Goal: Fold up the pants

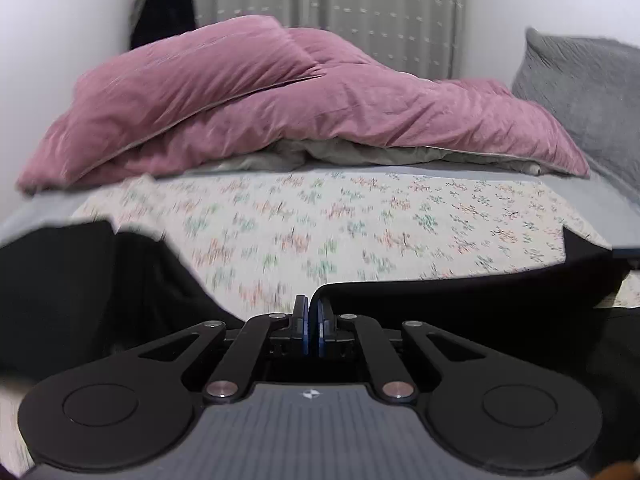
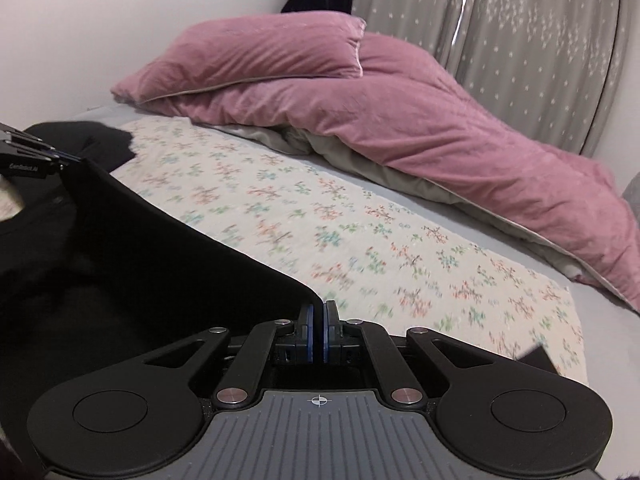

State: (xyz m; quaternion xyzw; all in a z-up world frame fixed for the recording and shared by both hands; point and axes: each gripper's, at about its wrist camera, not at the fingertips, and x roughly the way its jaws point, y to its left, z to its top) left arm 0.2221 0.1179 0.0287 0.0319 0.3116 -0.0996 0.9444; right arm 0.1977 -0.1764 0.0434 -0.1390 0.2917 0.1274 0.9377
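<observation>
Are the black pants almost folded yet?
Not yet. Done: both grippers have grabbed the black pants. In hand: the left gripper and right gripper are shut on a fabric edge, holding it up above the flowery sheet. Left: no neat fold shows, so the folding is still to do.

Bed (image 1: 48, 212), pink duvet (image 1: 280, 96), grey curtains (image 1: 360, 8).

Pink duvet (image 1: 304, 92) heaped on floral sheet (image 1: 340, 224), grey pillow (image 1: 592, 96) beside, curtains (image 2: 520, 40) behind
</observation>
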